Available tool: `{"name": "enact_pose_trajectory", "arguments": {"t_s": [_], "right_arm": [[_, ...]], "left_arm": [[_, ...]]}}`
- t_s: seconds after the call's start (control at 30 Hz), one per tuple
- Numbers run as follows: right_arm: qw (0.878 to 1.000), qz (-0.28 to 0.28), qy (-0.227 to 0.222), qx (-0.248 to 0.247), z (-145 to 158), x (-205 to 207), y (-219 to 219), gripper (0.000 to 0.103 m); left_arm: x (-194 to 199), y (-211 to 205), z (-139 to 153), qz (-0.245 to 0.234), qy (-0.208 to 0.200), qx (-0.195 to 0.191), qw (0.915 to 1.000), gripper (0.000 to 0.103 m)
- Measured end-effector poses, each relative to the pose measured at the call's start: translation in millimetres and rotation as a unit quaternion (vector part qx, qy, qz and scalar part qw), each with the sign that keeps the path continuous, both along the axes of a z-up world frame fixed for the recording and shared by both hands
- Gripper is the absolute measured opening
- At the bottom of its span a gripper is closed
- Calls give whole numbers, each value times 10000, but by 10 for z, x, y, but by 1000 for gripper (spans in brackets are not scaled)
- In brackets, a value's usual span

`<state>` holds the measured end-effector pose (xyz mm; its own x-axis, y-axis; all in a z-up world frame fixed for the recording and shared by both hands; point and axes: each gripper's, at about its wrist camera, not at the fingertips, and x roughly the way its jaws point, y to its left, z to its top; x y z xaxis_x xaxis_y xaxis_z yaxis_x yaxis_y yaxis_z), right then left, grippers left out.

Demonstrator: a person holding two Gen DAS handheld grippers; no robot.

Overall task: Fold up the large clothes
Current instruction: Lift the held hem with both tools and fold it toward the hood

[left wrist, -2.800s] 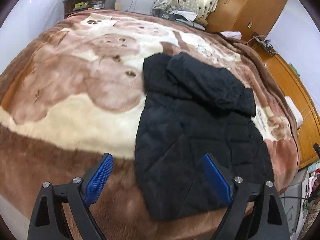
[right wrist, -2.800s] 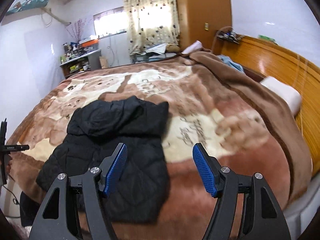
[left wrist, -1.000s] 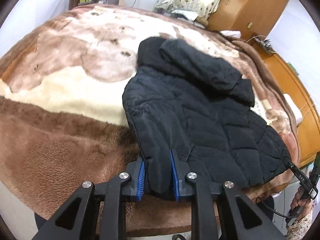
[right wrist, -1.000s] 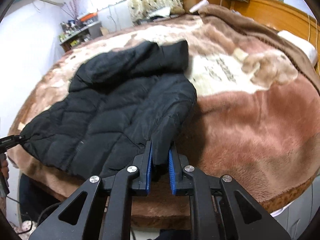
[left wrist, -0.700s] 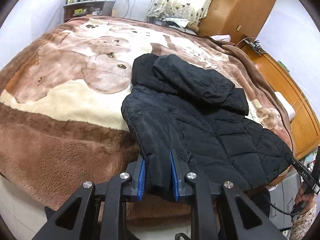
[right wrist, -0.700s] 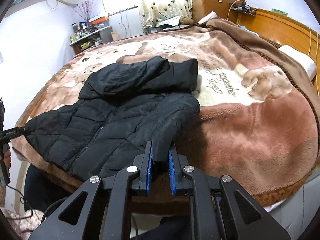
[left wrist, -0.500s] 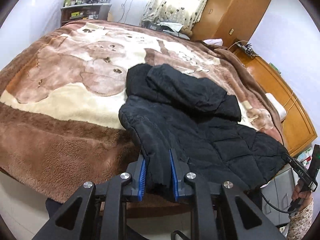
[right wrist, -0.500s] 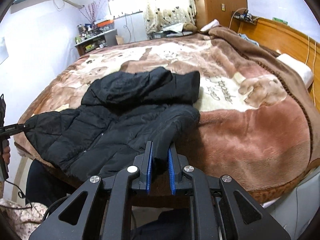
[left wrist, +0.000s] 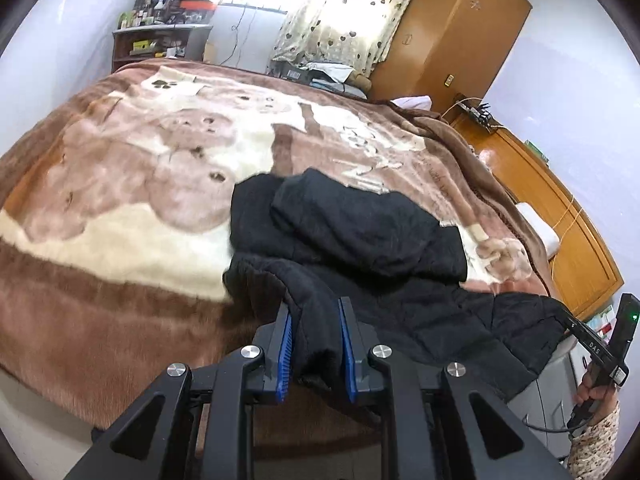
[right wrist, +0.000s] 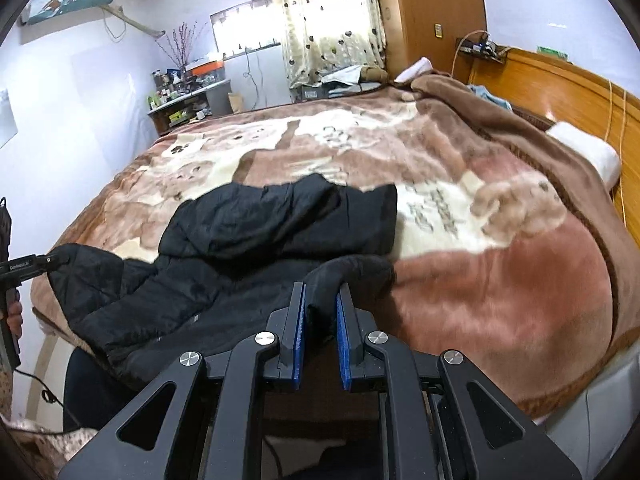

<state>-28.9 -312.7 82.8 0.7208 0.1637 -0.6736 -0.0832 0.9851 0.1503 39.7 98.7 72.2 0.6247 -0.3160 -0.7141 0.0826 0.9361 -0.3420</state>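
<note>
Both claws pinch the black jacket (left wrist: 360, 232) — left gripper (left wrist: 315, 344) and right gripper (right wrist: 321, 328) each clamp a hem corner at 6 o'clock; its body lies on the blanket (left wrist: 132, 184) toward 12.

Daylight glows through the curtain (left wrist: 340, 12) and window (right wrist: 244, 26), the fisheye bends dark-cornered edges, and the blanket (right wrist: 500, 280) looks slightly blurred.

Both wrist views sit low at the bed's near edge, looking up along the brown bear-print plush blanket (left wrist: 120, 208) (right wrist: 500, 280) toward the window, sharing it.
</note>
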Motion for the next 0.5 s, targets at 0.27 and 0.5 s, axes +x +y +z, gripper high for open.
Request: {"name": "enact_pose_trajectory", "arguments": {"t_s": [0.27, 0.5], "right_arm": [[9997, -13, -46, -223, 207, 668, 37, 14], [9994, -207, 162, -209, 204, 1276, -56, 14]], "left_arm": [[804, -15, 131, 289, -74, 42, 9995, 21], [1433, 38, 96, 547, 96, -10, 9985, 21]]}}
